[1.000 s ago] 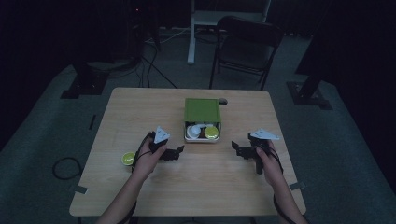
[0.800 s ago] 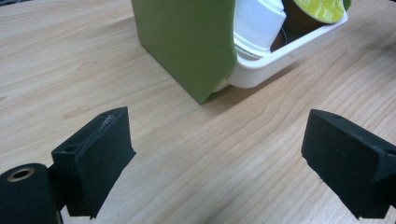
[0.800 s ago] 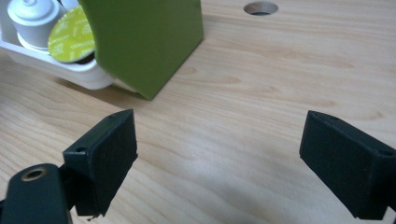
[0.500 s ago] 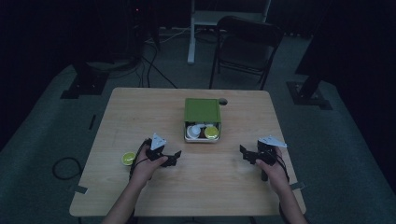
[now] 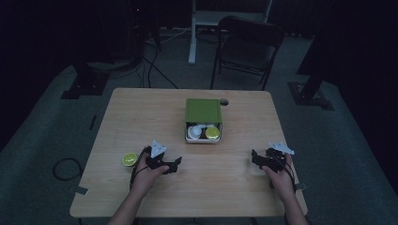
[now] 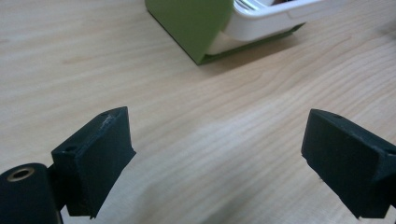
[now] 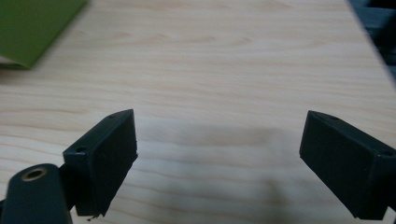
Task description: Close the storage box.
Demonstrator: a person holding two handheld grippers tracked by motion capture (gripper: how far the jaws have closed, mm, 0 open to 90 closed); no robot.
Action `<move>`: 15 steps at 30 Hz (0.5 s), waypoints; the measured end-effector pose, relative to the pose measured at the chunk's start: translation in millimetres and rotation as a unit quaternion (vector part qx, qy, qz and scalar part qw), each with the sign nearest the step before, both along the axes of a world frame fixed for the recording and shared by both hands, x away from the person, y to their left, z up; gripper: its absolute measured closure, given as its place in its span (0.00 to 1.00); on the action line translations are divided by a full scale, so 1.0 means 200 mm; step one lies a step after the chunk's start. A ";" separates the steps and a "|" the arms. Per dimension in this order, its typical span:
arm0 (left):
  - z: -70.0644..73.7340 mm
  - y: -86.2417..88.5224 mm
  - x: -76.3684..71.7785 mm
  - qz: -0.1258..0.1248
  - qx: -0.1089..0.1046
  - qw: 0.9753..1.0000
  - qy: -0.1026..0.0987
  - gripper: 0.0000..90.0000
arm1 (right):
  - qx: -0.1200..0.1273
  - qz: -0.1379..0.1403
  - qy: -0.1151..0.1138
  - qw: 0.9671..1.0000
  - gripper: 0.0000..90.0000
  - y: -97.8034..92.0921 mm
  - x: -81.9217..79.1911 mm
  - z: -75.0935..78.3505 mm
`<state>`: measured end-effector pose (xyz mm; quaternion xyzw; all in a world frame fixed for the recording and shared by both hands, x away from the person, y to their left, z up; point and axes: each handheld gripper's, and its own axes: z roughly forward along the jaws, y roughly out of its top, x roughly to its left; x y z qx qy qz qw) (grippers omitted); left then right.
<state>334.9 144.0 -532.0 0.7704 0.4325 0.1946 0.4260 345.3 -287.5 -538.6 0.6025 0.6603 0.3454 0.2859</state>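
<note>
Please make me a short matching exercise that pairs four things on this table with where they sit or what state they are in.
Things:
1. green box
2. small yellow-green bowl
3. left gripper
4. right gripper

Places or states:
A. jaws wide apart, near the table's right edge
B. middle of the table, its white tray pulled out toward the person
C. alone on the bare wood beside the person's left hand
D. jaws wide apart, pointing toward the box's corner

Pairs: 1-B, 2-C, 3-D, 4-A

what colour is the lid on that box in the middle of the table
Green. The box lid covers the far part of the white tray; it shows best in the high view.
</note>
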 end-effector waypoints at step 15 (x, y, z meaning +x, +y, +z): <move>-0.05 -0.04 -0.08 0.033 -0.010 0.998 0.044 0.10 | -0.010 -0.021 0.019 1.000 0.12 -0.06 -0.05 -0.04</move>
